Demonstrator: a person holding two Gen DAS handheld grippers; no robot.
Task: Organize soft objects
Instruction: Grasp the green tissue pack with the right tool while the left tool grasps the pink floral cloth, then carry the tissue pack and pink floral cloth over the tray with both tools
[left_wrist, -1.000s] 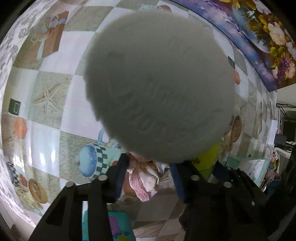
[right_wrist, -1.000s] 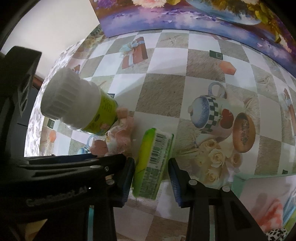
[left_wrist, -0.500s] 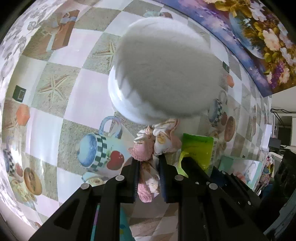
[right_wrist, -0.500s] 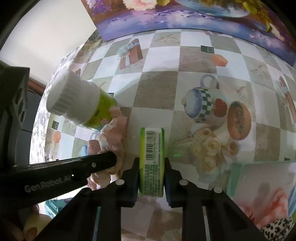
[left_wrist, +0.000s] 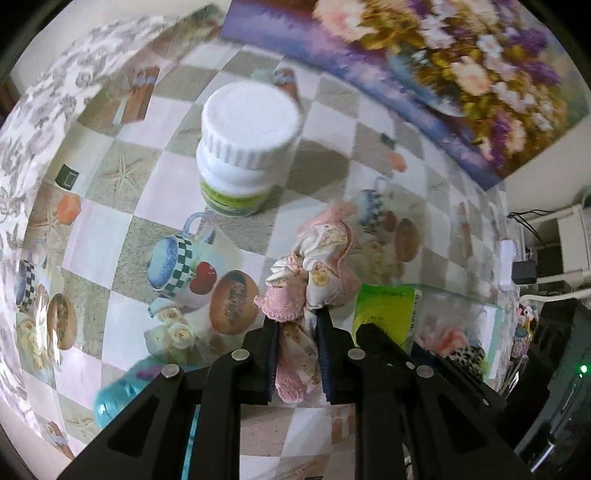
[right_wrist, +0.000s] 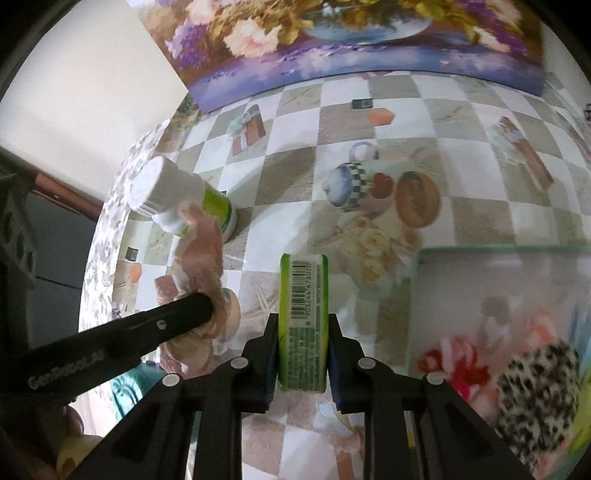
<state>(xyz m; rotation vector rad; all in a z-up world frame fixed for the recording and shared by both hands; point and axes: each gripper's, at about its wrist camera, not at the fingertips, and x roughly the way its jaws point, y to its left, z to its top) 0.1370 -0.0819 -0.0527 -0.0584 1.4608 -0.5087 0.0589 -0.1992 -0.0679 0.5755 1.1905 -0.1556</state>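
My left gripper (left_wrist: 298, 326) is shut on a pink and cream fabric scrunchie (left_wrist: 314, 273) and holds it above the patterned tablecloth. The scrunchie also shows in the right wrist view (right_wrist: 201, 266), with the left gripper's black finger (right_wrist: 173, 317) against it. My right gripper (right_wrist: 302, 332) is shut on a green tissue pack (right_wrist: 303, 317) with a barcode, held upright on its edge. The pack shows at the right of the left wrist view (left_wrist: 384, 314).
A white-capped bottle with a green label (left_wrist: 243, 147) stands on the tablecloth behind the scrunchie. A light box (right_wrist: 502, 325) at the right holds a leopard-print soft item (right_wrist: 535, 384). A teal object (left_wrist: 122, 398) lies near the front. A floral painting (right_wrist: 332, 40) leans at the back.
Both grippers have closed, the left on the scrunchie and the right on the tissue pack, and have lifted them. The bottle, close to the left camera before, now stands farther back.
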